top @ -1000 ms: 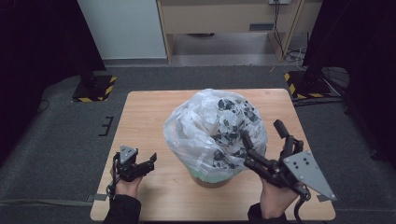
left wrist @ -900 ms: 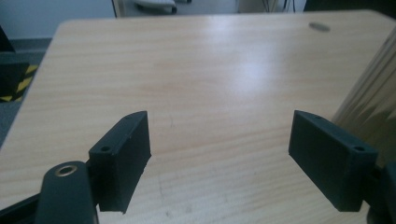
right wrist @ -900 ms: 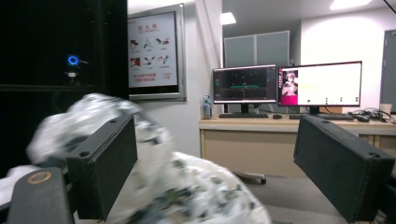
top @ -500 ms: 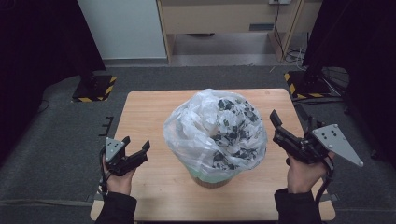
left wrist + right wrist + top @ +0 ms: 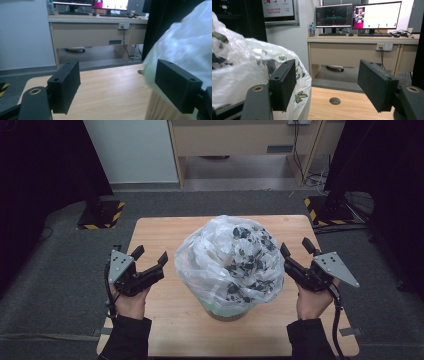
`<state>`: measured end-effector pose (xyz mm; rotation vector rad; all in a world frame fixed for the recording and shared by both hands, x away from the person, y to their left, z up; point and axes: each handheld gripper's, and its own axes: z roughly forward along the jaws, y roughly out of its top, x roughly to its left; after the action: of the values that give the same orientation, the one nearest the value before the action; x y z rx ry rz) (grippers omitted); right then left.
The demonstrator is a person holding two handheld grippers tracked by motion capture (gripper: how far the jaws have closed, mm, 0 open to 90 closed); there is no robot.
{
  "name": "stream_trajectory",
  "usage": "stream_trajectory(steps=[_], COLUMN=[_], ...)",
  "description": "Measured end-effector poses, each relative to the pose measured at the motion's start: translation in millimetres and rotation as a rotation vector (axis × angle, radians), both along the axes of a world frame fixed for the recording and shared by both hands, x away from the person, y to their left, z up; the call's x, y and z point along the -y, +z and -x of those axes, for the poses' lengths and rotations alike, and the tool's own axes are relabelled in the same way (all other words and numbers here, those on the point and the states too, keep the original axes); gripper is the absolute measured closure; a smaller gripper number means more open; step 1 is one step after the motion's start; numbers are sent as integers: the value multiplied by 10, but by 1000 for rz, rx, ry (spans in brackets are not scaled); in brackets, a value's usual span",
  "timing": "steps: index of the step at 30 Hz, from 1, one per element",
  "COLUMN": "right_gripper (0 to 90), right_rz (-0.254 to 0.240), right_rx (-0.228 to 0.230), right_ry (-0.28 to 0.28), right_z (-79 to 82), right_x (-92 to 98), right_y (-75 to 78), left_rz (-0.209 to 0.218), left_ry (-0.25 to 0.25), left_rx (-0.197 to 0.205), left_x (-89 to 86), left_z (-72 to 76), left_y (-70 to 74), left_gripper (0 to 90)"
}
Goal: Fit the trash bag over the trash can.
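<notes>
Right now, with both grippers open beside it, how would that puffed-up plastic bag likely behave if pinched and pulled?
The plastic bag looks thin and crinkled, so it would probably crumple and stretch rather than hold shape. It billows over a container, so a pull may lift film first. Its glossy film might slip between the left gripper or right gripper.

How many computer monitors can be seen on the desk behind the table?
2. In the right gripper view, a dark-screen monitor stands on the desk, and a white-screen monitor stands directly to its right. Others may be hidden beyond the frame.
</notes>
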<state>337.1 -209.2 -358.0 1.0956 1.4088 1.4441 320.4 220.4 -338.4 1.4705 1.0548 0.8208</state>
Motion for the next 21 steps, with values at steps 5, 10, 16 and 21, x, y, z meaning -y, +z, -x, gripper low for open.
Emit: stream_trajectory(steps=[5, 10, 16, 21], right_gripper=[357, 379, 386, 389], right_rz=[-12, -12, -17, -13], right_rx=[-16, -37, -37, -10], right_ry=[-1, 10, 9, 5], right_z=[-68, -134, -135, -78], right_x=[-127, -270, -217, -71], right_y=[-66, -93, -102, -15], left_rz=[-47, -91, -107, -94], left_ry=[-20, -23, -30, -47], left_rx=[-21, -66, -110, -113], left_x=[165, 242, 278, 279], left_z=[-56, -119, -176, -168], left_y=[-21, -158, -311, -372], left_gripper=[197, 198, 197, 197])
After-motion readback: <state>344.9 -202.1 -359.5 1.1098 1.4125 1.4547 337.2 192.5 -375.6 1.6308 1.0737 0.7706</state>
